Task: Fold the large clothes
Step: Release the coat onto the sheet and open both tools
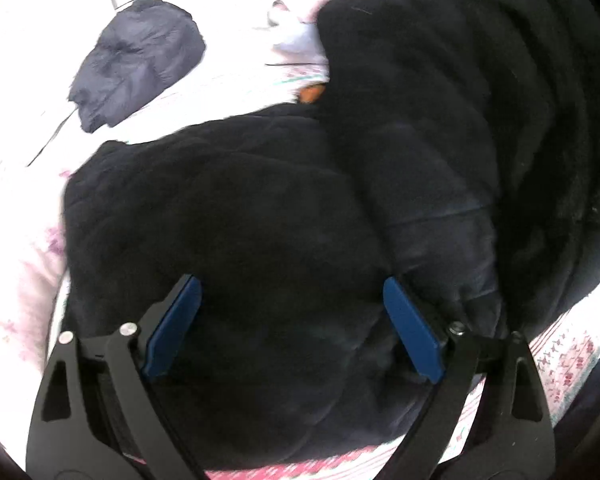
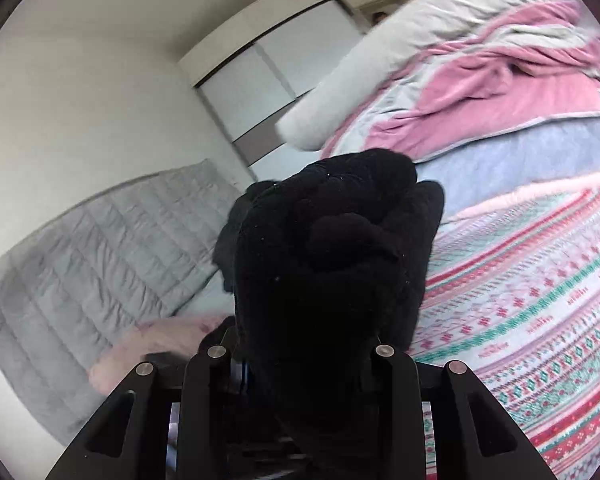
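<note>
The left gripper (image 1: 292,320) stood wide open over the black coat (image 1: 260,220), holding nothing — its blue pads (image 1: 176,324) poised just above the fabric. The coat sprawled across the patterned bedspread (image 1: 560,352), a small dark garment (image 1: 140,56) lying apart at 10 o'clock. The right gripper (image 2: 308,360) was closed on a thick bunch of the coat's fabric (image 2: 332,240), lifted clear of the bed. The bulky fleece could slip from that bunched hold — spoiling the fold.
</note>
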